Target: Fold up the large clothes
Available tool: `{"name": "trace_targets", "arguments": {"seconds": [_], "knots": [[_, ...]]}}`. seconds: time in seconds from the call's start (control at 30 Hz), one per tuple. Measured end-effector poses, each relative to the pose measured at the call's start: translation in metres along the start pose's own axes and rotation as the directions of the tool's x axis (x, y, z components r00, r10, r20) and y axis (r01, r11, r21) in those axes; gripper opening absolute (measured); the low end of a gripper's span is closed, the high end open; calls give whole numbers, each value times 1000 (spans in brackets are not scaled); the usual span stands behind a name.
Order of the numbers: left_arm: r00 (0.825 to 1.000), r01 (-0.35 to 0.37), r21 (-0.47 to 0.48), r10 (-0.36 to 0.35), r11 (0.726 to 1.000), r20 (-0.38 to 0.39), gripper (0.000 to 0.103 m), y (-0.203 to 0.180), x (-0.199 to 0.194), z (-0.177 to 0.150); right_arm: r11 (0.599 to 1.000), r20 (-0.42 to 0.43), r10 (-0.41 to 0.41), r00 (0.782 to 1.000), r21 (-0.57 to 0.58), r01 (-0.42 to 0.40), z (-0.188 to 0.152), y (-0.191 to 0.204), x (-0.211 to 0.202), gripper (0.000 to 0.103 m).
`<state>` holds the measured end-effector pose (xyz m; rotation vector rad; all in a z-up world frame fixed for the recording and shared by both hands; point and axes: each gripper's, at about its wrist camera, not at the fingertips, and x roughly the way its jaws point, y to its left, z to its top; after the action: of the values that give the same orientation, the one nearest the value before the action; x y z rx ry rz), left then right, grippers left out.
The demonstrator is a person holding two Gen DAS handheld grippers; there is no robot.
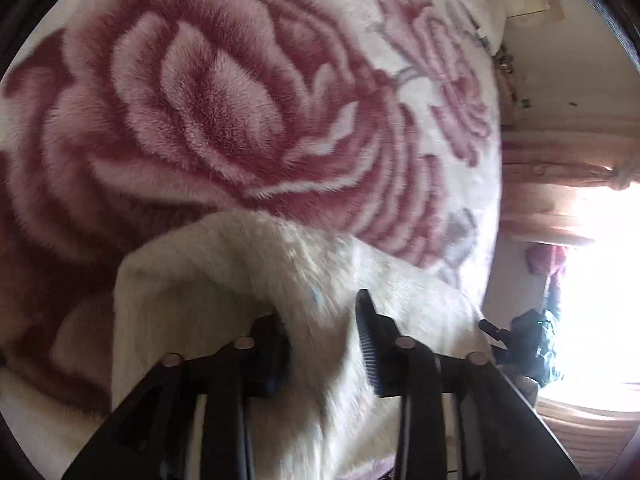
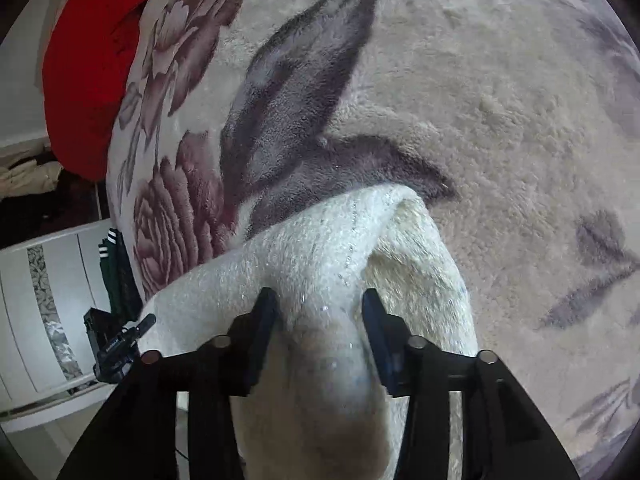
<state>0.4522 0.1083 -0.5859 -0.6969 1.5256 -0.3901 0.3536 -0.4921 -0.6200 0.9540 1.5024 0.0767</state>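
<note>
A fuzzy white garment [image 1: 224, 280] lies bunched over a plush blanket [image 1: 224, 120] with large pink roses. My left gripper [image 1: 324, 320] has a thick fold of the white garment between its black fingers, and the jaws stand apart around it. In the right wrist view the same white garment [image 2: 320, 248] bulges up between the fingers of my right gripper [image 2: 320, 316], jaws also apart around the bunched cloth, over the blanket [image 2: 480, 120] with grey leaves. The garment's lower part is hidden under the grippers.
A red cloth [image 2: 88, 72] lies past the blanket's left edge. A white panelled furniture piece [image 2: 44, 304] and dark clothes [image 2: 116, 272] stand at the left. A bright window [image 1: 600, 280] with pink curtains [image 1: 560, 168] is at the right. The other gripper [image 1: 520, 340] shows beside the blanket's edge.
</note>
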Motion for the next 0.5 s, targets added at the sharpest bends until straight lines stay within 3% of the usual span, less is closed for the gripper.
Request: {"name": "trace_targets", "arguments": {"seconds": [0.03, 0.07, 0.17, 0.23, 0.27, 0.3, 0.33, 0.37, 0.43, 0.5], "knots": [[1000, 1, 11, -1, 1000, 19, 63, -3, -12, -9, 999, 12, 33, 999, 29, -34, -7, -7, -10, 63], [999, -26, 24, 25, 999, 39, 71, -6, -22, -18, 997, 15, 59, 998, 53, -60, -15, -13, -14, 73], [988, -146, 71, 141, 987, 67, 73, -12, -33, -43, 981, 7, 150, 989, 125, -150, -43, -36, -25, 77], [985, -170, 89, 167, 981, 41, 72, -13, -21, -57, 973, -29, 169, 985, 163, -162, -59, -47, -19, 77], [975, -218, 107, 214, 970, 53, 70, -15, -14, -64, 970, -40, 181, 983, 172, -172, -67, -52, -16, 76], [962, -267, 137, 256, 954, 91, 51, -20, -9, -73, 968, -30, 192, 981, 169, -185, -72, -53, -12, 68], [950, -305, 142, 291, 942, 114, 6, -20, -7, -74, 968, 6, 192, 981, 165, -190, -78, -53, -12, 21], [946, -315, 123, 301, 941, 124, 7, -14, -6, -76, 969, 24, 188, 982, 158, -189, -81, -51, -9, 9], [949, -290, 92, 273, 953, 160, 8, 0, -5, -75, 979, 67, 89, 994, 177, -100, -83, -53, -10, 8], [958, -261, 58, 251, 964, 139, 9, 22, 8, -73, 975, 72, 30, 997, 218, -45, -80, -60, -1, 8]]}}
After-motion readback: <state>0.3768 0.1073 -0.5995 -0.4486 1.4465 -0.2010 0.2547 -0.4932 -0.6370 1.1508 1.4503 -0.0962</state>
